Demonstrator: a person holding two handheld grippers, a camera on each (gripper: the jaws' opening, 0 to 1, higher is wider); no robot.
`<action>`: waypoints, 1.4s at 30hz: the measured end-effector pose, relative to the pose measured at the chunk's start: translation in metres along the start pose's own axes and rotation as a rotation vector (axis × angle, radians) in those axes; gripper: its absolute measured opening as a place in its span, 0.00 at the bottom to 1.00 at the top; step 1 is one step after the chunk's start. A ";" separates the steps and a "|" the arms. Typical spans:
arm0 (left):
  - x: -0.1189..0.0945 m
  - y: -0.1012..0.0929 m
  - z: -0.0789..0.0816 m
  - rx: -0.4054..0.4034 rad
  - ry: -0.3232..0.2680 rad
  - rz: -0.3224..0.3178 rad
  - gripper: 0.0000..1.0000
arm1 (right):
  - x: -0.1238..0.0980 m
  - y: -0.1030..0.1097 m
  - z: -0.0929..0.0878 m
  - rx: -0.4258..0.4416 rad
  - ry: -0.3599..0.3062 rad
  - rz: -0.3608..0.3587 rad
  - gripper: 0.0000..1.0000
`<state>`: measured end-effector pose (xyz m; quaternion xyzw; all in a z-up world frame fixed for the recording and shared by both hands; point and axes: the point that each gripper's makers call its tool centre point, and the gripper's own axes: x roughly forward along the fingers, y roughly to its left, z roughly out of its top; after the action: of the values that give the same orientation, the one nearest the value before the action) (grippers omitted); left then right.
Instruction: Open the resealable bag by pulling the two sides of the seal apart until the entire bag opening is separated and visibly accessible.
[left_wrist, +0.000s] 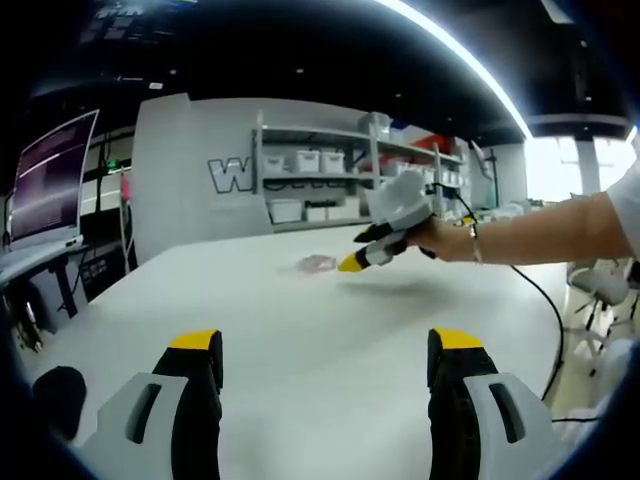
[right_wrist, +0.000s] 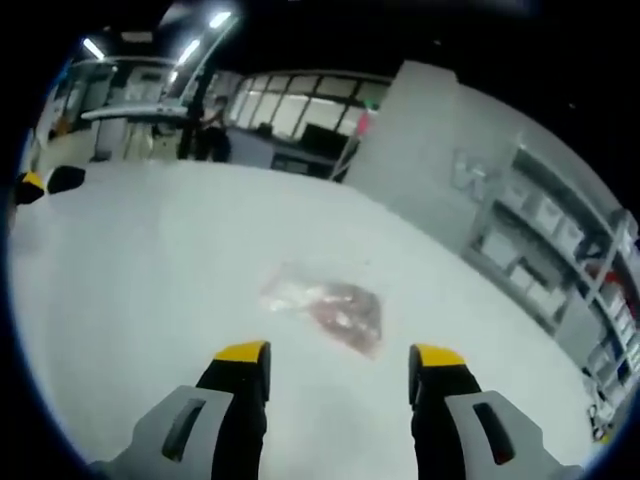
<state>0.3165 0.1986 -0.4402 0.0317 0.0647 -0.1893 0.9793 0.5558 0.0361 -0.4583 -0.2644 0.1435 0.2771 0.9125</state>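
Left tongs (left_wrist: 325, 360): held apart, empty, low in frame.
Right tongs (right_wrist: 338, 372): apart, empty, above small clear resealable plastic bag (right_wrist: 325, 304).
Risk: flat bag may be skidded across smooth white bench (right_wrist: 130, 300); film pinched instead of seal.

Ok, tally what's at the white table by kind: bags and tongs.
Resealable bag: 1, lying flat on the table
Tongs: 2, left tongs and right tongs, both open and empty
Total: 3

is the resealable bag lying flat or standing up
Lying flat: the resealable bag rests spread on the white table; its seal is too blurred to judge.
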 end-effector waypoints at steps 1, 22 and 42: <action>0.000 0.000 0.000 0.001 0.001 -0.001 0.82 | 0.001 0.000 0.000 -0.002 0.002 0.002 0.55; 0.003 0.004 -0.004 -0.002 0.009 0.003 0.82 | 0.026 -0.005 0.004 -0.047 0.016 0.015 0.53; 0.000 0.009 -0.004 -0.007 0.005 0.019 0.82 | 0.032 -0.002 0.008 -0.140 0.019 0.013 0.52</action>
<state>0.3193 0.2069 -0.4437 0.0294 0.0674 -0.1795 0.9810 0.5838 0.0532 -0.4643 -0.3291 0.1342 0.2898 0.8886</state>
